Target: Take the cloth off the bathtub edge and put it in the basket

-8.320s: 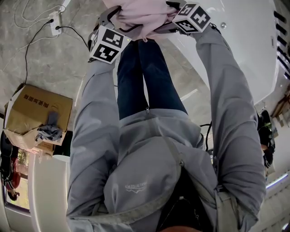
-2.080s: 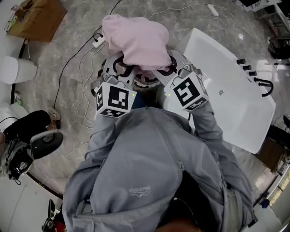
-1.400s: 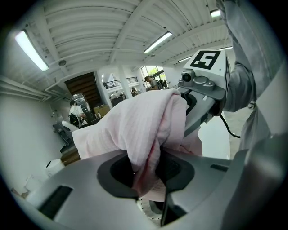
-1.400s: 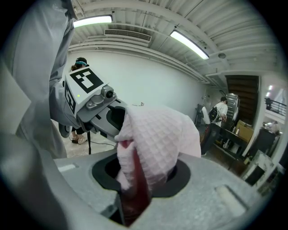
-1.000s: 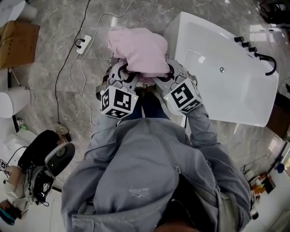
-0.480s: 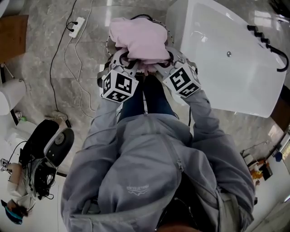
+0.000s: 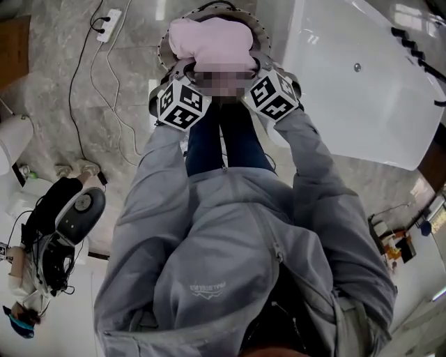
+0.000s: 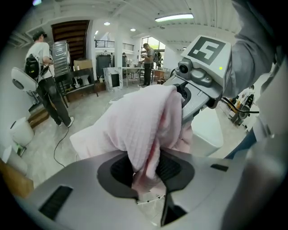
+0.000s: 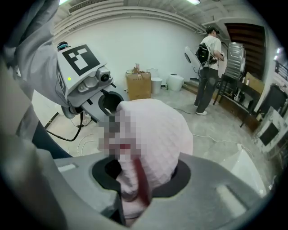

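Both arms reach forward and down, side by side. The left gripper and right gripper each have their jaws clamped on the pink cloth. It is bunched between them over the basket, beside the bathtub.

head view: looked steeply down | gripper views: close behind jaws, seemingly faced each other | shared: cloth
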Available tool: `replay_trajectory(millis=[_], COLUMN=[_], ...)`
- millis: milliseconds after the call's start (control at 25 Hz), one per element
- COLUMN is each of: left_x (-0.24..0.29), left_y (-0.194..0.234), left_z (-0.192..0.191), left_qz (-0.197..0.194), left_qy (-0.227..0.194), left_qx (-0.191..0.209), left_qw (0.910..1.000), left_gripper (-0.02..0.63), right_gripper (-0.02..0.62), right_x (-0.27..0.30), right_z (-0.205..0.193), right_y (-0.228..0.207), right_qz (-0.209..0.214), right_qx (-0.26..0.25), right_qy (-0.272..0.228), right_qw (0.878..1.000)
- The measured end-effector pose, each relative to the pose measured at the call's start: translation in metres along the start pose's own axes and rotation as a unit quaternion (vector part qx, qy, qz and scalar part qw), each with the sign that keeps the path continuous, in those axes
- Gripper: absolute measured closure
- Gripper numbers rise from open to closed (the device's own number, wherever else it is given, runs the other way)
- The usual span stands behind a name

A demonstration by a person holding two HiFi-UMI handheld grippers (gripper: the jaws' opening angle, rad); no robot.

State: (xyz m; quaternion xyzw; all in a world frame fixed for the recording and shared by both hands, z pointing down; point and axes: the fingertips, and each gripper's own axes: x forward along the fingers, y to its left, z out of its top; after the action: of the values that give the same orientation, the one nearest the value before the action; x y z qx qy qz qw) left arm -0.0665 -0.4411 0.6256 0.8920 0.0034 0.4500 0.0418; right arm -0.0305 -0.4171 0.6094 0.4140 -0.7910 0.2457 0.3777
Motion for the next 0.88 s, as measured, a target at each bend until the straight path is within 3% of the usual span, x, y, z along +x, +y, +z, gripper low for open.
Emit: replay_trajectory(millis=[360,600,720,880], left_x=[0.030,0.046,0.048,0.039], left_y=[-0.010,-0.014,-0.012,-0.003], left_z=[-0.008,-0.017,-0.033,-0.051], left_qz=[-0.006,0.011,0.012,0.008], left_qy=[0.037,0.068,0.086,0.086], left_qx=[-0.012,-0.041,-0.070,-0.095], left_qw=[0.9992,0.9968,0.9937,0.9917], left_gripper=[0.494,0.485,0.395,0.373], right_gripper=[0.472,0.463,0.448,0.405], right_x=[0.012,0.011,0.011,0.015], right_z=[-0.043,-0.073,-0.086,-0.088], right_y=[-0.020,-0.035,-0.037,-0.030], right_qz=[-0.028,-0.052,-0.062,-0.066], right_qx=[0.000,0.081,0.100,0.104], right_qy=[0.052,0.070,0.088,0.097], right_qw=[0.998,0.993,0.989,0.988])
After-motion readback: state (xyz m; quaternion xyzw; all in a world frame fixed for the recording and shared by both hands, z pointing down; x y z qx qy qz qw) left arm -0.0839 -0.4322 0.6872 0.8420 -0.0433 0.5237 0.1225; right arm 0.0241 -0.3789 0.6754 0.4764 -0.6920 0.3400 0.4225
